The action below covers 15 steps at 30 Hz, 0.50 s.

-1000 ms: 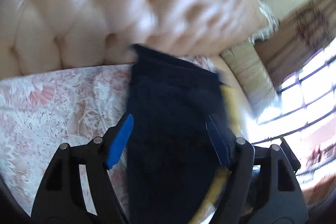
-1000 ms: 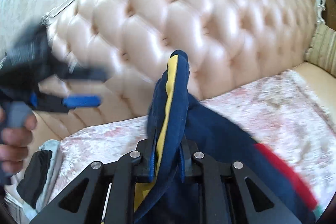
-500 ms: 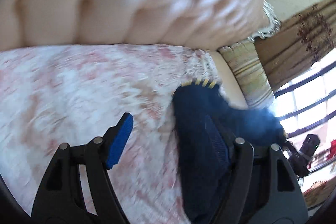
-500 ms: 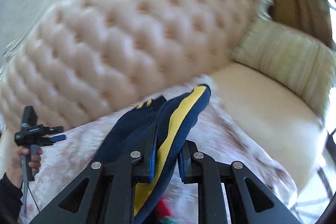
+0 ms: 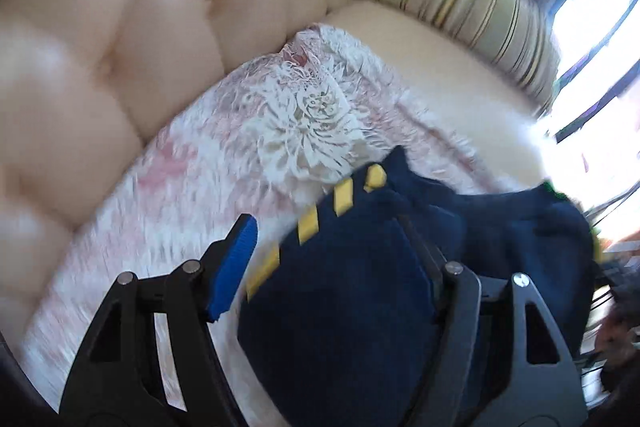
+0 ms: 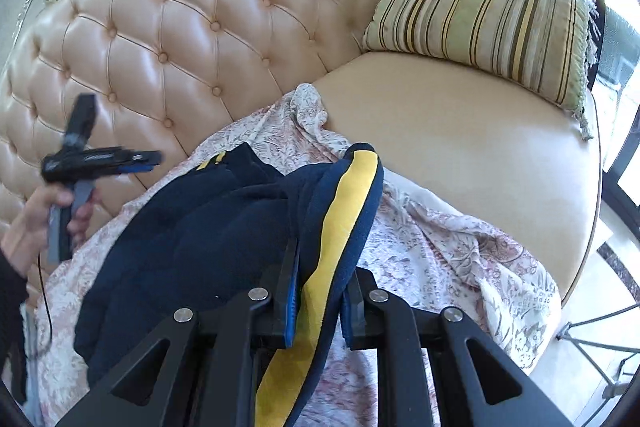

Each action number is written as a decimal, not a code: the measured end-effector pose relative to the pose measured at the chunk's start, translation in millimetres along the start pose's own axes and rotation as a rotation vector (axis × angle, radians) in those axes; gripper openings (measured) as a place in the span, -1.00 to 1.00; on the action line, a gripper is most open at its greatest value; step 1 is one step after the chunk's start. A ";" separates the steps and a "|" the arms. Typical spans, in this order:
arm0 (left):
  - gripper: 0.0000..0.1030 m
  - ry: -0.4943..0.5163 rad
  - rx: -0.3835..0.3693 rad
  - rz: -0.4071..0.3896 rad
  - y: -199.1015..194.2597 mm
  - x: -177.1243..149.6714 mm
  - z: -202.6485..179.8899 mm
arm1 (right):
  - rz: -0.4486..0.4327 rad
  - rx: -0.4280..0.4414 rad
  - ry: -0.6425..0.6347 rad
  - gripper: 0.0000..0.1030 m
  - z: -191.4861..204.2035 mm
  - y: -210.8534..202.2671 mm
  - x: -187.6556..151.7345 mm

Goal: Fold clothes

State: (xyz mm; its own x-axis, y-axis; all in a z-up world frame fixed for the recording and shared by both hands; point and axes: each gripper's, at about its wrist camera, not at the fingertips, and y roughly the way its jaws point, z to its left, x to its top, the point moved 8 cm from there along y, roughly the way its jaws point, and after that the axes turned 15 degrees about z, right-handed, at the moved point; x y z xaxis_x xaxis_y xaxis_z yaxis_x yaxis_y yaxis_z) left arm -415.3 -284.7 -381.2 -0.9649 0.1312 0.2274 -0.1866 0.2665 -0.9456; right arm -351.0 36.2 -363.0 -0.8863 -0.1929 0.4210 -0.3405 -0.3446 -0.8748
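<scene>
right gripper (image 6: 318,291) pinching yellow-striped edge of navy garment (image 6: 200,227) | garment lying bunched on floral throw (image 6: 460,259) over tufted sofa (image 6: 200,27) | left gripper (image 5: 332,259) spread wide, holding nothing | advising: keeping edge taut, smoothing bunches before creasing

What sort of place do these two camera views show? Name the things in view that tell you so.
Probably a living room in a home. A cream tufted sofa with a carved white frame, a striped cushion on its seat, a floral throw spread across it, and a tall window beside.
</scene>
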 end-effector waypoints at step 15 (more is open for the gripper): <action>-0.68 0.190 -0.025 0.154 49.6 10.6 -22.0 | 0.006 0.010 0.015 -0.67 -18.9 18.9 -11.9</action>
State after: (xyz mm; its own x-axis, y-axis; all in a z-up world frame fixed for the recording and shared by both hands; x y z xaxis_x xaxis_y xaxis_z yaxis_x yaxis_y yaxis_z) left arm -430.7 -249.1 -420.6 -0.9289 0.3492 0.1231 -0.0330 0.2530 -0.9669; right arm -352.8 49.4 -389.1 -0.8929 -0.1812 0.4123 -0.3322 -0.3532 -0.8746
